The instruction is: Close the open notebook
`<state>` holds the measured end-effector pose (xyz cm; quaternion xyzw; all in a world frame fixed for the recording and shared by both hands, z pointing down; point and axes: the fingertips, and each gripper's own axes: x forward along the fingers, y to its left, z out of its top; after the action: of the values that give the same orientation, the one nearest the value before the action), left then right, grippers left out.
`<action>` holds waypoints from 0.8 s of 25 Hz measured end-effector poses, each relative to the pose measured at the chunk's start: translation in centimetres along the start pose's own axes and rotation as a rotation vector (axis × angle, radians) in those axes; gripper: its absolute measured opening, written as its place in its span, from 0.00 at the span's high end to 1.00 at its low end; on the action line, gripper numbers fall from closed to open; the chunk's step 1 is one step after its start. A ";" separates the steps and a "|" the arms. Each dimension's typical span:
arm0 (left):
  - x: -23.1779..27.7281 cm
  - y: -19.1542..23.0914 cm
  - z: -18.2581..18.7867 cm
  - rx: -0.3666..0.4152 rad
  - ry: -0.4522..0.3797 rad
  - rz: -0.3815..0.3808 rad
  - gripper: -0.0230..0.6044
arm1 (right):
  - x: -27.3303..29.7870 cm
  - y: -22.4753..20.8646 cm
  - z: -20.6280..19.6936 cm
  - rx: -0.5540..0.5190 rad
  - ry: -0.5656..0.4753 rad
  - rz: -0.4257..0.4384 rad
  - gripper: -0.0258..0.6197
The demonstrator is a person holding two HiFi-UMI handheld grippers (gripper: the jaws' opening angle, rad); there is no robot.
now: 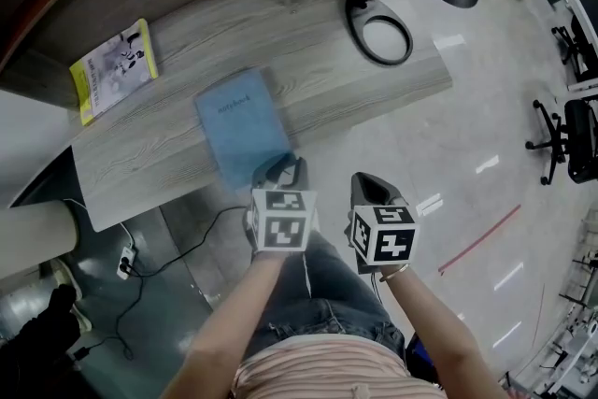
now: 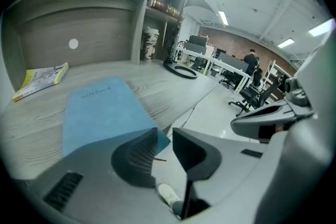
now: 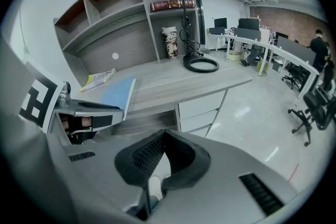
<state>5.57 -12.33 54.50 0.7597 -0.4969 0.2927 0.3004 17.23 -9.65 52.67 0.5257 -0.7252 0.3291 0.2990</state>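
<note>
Though at notebook (image 1: 241, 126), left gripper (image 1: 283, 168) agape

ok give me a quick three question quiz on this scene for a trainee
1. True or false: the blue notebook lies open on the desk.
2. In the head view, what lies on the desk to the left of the notebook? A) a yellow booklet B) a mug C) a keyboard
3. Fill in: the right gripper has its jaws ____ (together or apart).

Key: 1 false, it lies closed with its cover up. 2 A. 3 together, with nothing between them.
</note>
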 end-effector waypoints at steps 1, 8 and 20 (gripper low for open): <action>0.1 0.0 -0.1 -0.005 0.004 -0.002 0.85 | 0.0 0.0 0.0 -0.001 0.001 0.000 0.95; 0.2 0.0 -0.2 -0.017 0.006 -0.013 0.84 | 0.6 -0.1 0.3 -0.005 0.008 0.003 0.95; -0.2 0.0 0.5 -0.044 -0.019 -0.038 0.81 | 1.1 0.9 1.2 -0.031 0.010 0.025 0.95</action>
<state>5.58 -12.58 54.04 0.7650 -0.4915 0.2684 0.3180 16.00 -11.02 52.64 0.5104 -0.7352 0.3241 0.3065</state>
